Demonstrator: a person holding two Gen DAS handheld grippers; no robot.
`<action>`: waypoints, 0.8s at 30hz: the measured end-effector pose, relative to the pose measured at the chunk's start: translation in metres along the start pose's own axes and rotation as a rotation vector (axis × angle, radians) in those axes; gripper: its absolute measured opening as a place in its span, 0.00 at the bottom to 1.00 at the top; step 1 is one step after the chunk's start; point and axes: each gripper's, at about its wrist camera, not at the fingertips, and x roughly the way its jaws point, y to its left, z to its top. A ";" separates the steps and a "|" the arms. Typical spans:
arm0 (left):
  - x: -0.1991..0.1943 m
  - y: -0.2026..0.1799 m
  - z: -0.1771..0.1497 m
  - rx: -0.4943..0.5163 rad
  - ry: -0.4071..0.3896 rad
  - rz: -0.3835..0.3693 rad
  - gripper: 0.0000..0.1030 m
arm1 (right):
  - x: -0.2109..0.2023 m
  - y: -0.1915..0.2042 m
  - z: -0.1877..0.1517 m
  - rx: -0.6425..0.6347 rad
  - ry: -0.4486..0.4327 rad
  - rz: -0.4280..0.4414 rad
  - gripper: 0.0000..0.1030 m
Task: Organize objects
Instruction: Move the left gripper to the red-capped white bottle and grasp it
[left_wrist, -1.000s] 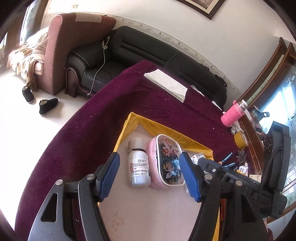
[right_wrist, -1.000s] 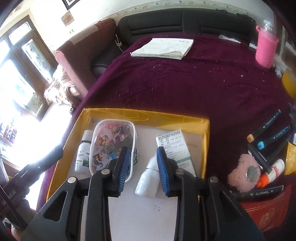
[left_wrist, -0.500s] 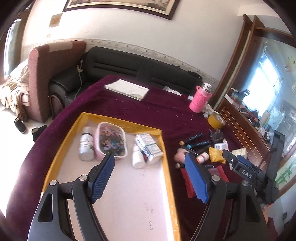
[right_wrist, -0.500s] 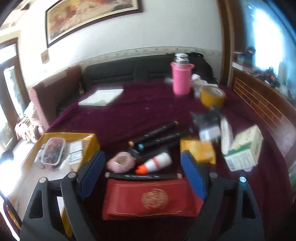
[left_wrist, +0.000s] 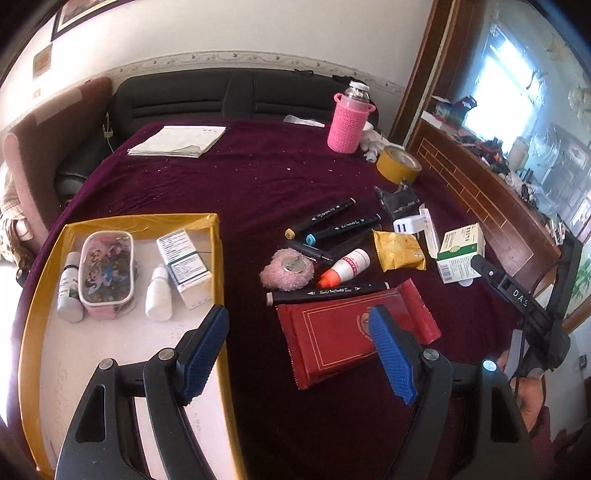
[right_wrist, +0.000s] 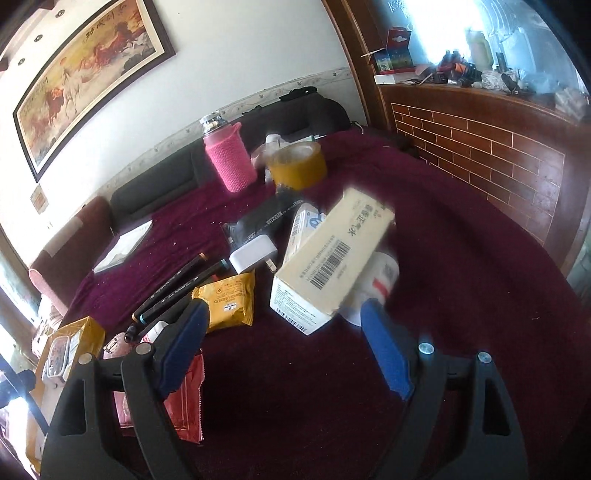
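A yellow tray (left_wrist: 218, 236) on the maroon tablecloth holds a cartoon pouch (left_wrist: 105, 273), two white bottles (left_wrist: 159, 293) and a white-green box (left_wrist: 184, 266). Right of it lie black markers (left_wrist: 325, 216), a pink puff (left_wrist: 288, 273), a red-capped bottle (left_wrist: 345, 267), a yellow cracker packet (left_wrist: 399, 249), a red packet (left_wrist: 343, 336) and a white box (left_wrist: 460, 253). My left gripper (left_wrist: 299, 354) is open above the tray's right edge and the red packet. My right gripper (right_wrist: 284, 350) is open, just in front of the white box (right_wrist: 328, 258) and a white bottle (right_wrist: 376, 284).
A pink-sleeved flask (left_wrist: 349, 123), a yellow tape roll (left_wrist: 399, 168), a white charger (right_wrist: 255, 254), a dark pouch (right_wrist: 266, 219) and folded papers (left_wrist: 177, 142) are on the table. A black sofa (left_wrist: 221, 96) stands behind, a wooden partition (right_wrist: 498, 155) to the right.
Both grippers pulled back from the tray and swung right. My right gripper opened, left a white bottle in the tray, and moved over to the white box.
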 end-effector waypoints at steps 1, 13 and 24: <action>0.007 -0.005 0.000 0.017 0.011 0.001 0.71 | 0.004 -0.002 0.000 0.007 0.013 0.005 0.81; 0.101 -0.033 -0.002 0.037 0.198 -0.011 0.72 | 0.001 -0.002 -0.004 0.018 0.018 0.097 0.82; 0.060 -0.086 -0.006 0.215 0.141 -0.242 0.72 | -0.004 -0.015 -0.003 0.082 0.001 0.107 0.82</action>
